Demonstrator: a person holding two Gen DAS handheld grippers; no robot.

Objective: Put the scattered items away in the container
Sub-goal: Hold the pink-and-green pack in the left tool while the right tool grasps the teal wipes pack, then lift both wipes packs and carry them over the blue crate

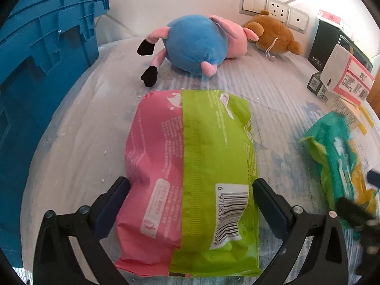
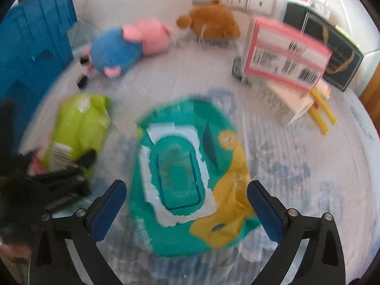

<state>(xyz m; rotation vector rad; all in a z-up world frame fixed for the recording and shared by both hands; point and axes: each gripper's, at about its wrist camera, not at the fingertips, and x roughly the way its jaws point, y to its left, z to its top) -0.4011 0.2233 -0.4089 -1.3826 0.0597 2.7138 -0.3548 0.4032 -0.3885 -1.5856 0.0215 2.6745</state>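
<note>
A pink and green wipes pack (image 1: pixel 190 156) lies flat on the pale cover, barcode side up. My left gripper (image 1: pixel 190 185) straddles its near half, jaws wide, with the pads at the pack's sides and no squeeze showing. A teal and yellow wipes pack (image 2: pixel 180 173) with a plastic lid lies under my right gripper (image 2: pixel 187 187), which stands open with a gap on both sides. The same teal pack (image 1: pixel 337 147) shows at the right of the left wrist view. The blue crate (image 1: pixel 42 59) stands at the left.
A blue and pink plush pig (image 1: pixel 197 42) and a brown plush bear (image 1: pixel 273 35) lie by the back wall. Stacked boxes, one pink and white (image 2: pixel 285 54), sit at the back right with yellow sticks (image 2: pixel 323 111) beside them. Wall switches (image 1: pixel 273 7) are behind the toys.
</note>
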